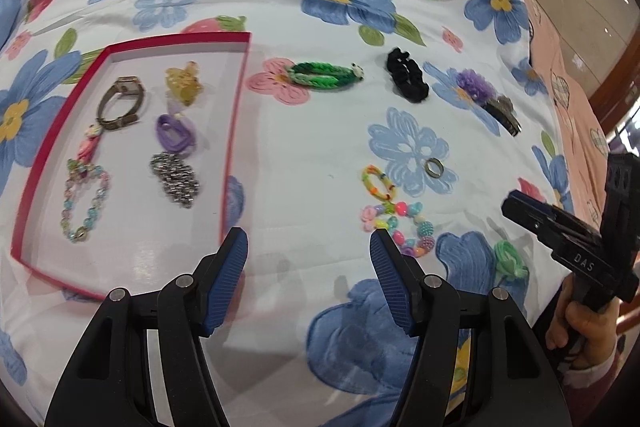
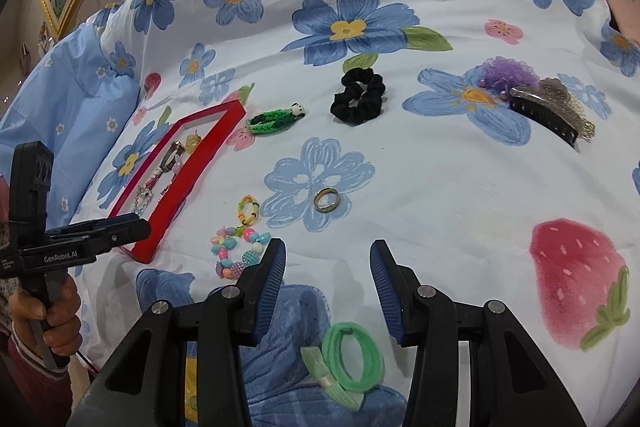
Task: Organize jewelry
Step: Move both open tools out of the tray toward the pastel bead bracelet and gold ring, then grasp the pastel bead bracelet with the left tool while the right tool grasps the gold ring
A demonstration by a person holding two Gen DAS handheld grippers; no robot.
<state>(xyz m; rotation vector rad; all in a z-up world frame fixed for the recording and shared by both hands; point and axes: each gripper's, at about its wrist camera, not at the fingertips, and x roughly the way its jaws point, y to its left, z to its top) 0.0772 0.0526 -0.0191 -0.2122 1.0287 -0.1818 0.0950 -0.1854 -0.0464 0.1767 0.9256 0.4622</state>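
Bright, even indoor light — soft shadows pool under the jewelry on the floral sheet. Fisheye bending curves both views, corners black. Slight blur smears the red tray — ceiling spots glint upper right.

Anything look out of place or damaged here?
Nothing looks damaged or spilled. The red tray holds several pieces; still loose on the floral sheet outside it: green braided bracelet, black scrunchie, metal ring, bead bracelets, purple clip, green hair tie. Both grippers are empty.
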